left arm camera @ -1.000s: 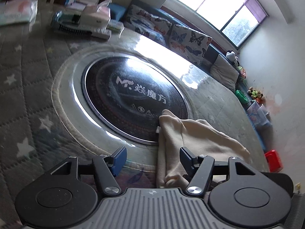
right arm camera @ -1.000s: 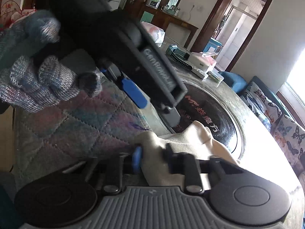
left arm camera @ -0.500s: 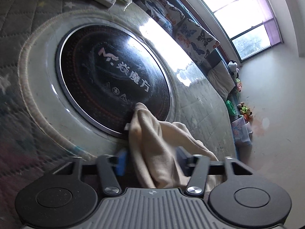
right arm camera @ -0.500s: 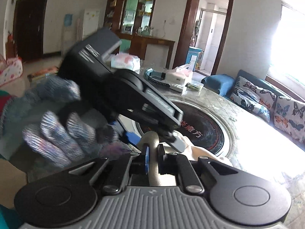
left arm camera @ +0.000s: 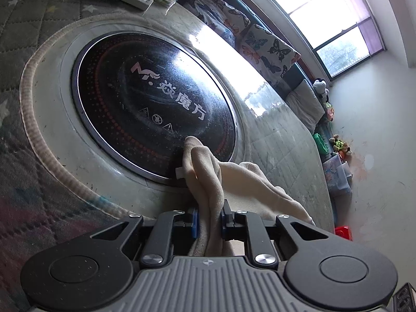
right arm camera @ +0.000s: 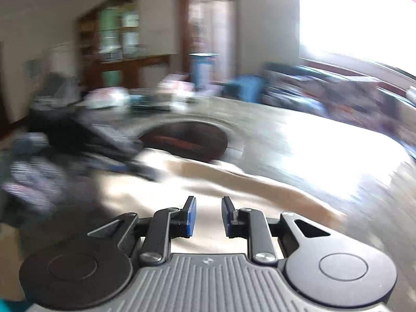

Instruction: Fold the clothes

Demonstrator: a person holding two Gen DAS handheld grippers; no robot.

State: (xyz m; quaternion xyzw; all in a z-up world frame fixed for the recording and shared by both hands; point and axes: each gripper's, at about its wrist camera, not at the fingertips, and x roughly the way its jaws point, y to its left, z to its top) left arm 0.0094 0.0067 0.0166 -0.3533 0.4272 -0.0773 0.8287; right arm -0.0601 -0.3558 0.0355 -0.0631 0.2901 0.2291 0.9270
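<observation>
The left gripper [left arm camera: 208, 221] pinches a bunched fold of the cream garment [left arm camera: 205, 171], a soft, fleecy cloth that rises in rounded ridges between the blue-padded fingers and trails away to the right over the round table [left arm camera: 280, 140]. The cloth's tip overlaps the rim of the glossy black hotplate [left arm camera: 145, 98] set in the table's middle, ringed by a pale ribbed border and a quilted, star-printed cover [left arm camera: 39, 26]. Only the left wrist view shows this grip sharply; it also shows butterfly-print cushions [left arm camera: 262, 41] under a window. The right wrist view is smeared with blur: the right gripper [right arm camera: 208, 218] has its fingers narrowly apart with nothing between them, above the garment spread pale on the table.
</observation>
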